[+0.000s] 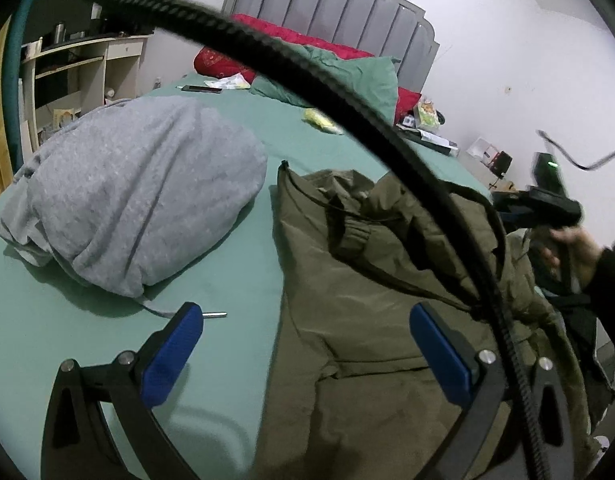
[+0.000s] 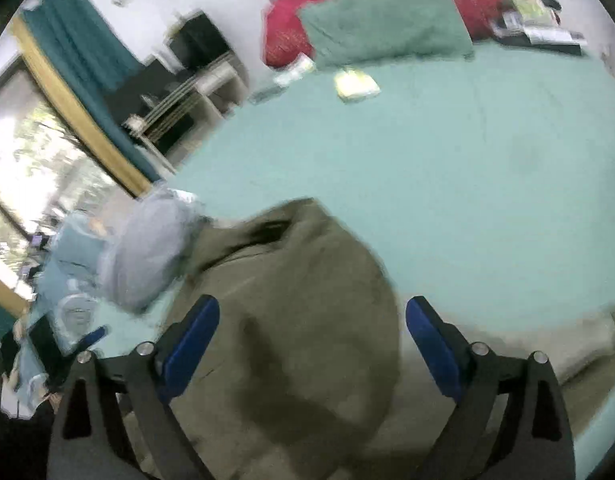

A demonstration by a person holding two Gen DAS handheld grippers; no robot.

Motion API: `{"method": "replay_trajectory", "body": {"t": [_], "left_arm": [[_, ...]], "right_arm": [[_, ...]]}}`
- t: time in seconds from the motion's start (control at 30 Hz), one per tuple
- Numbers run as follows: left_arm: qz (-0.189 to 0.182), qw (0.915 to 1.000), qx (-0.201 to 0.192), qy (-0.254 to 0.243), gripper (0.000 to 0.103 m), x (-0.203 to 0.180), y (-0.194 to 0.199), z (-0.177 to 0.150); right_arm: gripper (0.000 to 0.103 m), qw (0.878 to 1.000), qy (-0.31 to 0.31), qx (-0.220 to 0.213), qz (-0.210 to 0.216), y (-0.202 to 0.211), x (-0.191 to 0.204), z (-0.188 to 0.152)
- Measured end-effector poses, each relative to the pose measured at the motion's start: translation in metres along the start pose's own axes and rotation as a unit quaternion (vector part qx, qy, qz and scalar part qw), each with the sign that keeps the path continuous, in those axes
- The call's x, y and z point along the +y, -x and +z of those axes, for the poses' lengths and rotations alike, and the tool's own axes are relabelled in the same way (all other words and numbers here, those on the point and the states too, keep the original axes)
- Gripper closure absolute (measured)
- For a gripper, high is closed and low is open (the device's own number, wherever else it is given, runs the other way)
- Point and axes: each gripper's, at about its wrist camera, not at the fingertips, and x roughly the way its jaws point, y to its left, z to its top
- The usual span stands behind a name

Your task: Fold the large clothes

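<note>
The olive-green padded jacket (image 1: 387, 300) lies spread on the bed's teal sheet (image 1: 227, 272), beside a bundled grey sweatshirt (image 1: 139, 200). Both the left gripper (image 1: 307, 352) and right gripper (image 2: 311, 344) hover above it, jaws wide apart, gripping nothing.

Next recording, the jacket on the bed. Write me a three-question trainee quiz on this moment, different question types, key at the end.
1. True or false: the right gripper is clamped on the olive jacket.
2. Which lies left of the jacket in the left wrist view: A) grey garment B) red pillow C) phone?
3. Fill in: the bed sheet is ____.

Key: 1 false, its jaws stand apart; 2 A; 3 green.
</note>
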Motion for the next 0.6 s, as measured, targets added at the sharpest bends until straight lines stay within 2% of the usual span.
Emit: {"method": "replay_trajectory", "body": {"t": [0.1, 0.13, 0.17, 0.2, 0.27, 0.3, 0.33, 0.37, 0.4, 0.43, 0.47, 0.53, 0.57, 0.6], "left_arm": [[-0.004, 1.0000, 0.001, 0.007, 0.000, 0.004, -0.002, 0.001], [-0.006, 0.9999, 0.005, 0.010, 0.000, 0.005, -0.005, 0.002], [-0.010, 0.9998, 0.009, 0.015, 0.000, 0.006, -0.007, 0.003], [-0.013, 0.9997, 0.010, 0.018, 0.000, 0.006, -0.008, 0.003], [-0.009, 0.9997, 0.013, 0.021, 0.000, 0.008, -0.008, 0.000], [-0.008, 0.9996, 0.014, 0.024, 0.000, 0.009, -0.008, 0.000], [-0.010, 0.9995, 0.013, 0.026, 0.000, 0.009, -0.008, 0.002], [-0.012, 0.9995, 0.009, 0.029, 0.000, 0.009, -0.005, 0.002], [-0.011, 0.9995, 0.006, 0.029, 0.000, 0.009, -0.003, 0.002], [-0.010, 0.9995, 0.002, 0.028, 0.000, 0.009, 0.000, 0.002], [-0.009, 0.9996, -0.002, 0.027, 0.000, 0.008, 0.003, 0.002], [-0.007, 0.9997, -0.004, 0.022, 0.000, 0.007, 0.005, 0.002], [-0.007, 0.9998, -0.004, 0.018, 0.000, 0.007, 0.006, 0.002], [-0.006, 0.9998, -0.005, 0.016, 0.000, 0.006, 0.007, 0.001]], "right_arm": [[0.010, 0.996, -0.011, 0.037, 0.078, -0.036, 0.009, -0.004], [0.028, 0.996, 0.001, 0.042, 0.084, -0.045, 0.020, -0.008], [0.054, 0.996, 0.020, 0.048, 0.077, -0.050, 0.032, -0.011], [0.095, 0.997, 0.047, 0.048, 0.044, -0.052, 0.046, -0.014], [0.095, 0.996, 0.084, 0.039, 0.003, -0.041, 0.064, -0.012], [0.095, 0.990, 0.128, 0.030, -0.052, -0.029, 0.079, -0.008], [0.095, 0.980, 0.171, 0.012, -0.103, -0.019, 0.093, -0.005], [0.095, 0.963, 0.214, -0.015, -0.166, -0.001, 0.106, 0.002], [0.095, 0.934, 0.257, -0.056, -0.243, 0.022, 0.122, 0.009], [0.095, 0.904, 0.294, -0.089, -0.298, 0.033, 0.139, 0.011], [0.095, 0.854, 0.348, -0.131, -0.364, 0.048, 0.158, 0.009], [0.095, 0.741, 0.454, -0.189, -0.457, 0.065, 0.190, -0.009], [0.095, 0.706, 0.489, -0.202, -0.471, 0.066, 0.201, -0.024], [0.094, 0.687, 0.517, -0.207, -0.467, 0.064, 0.208, -0.040]]}}
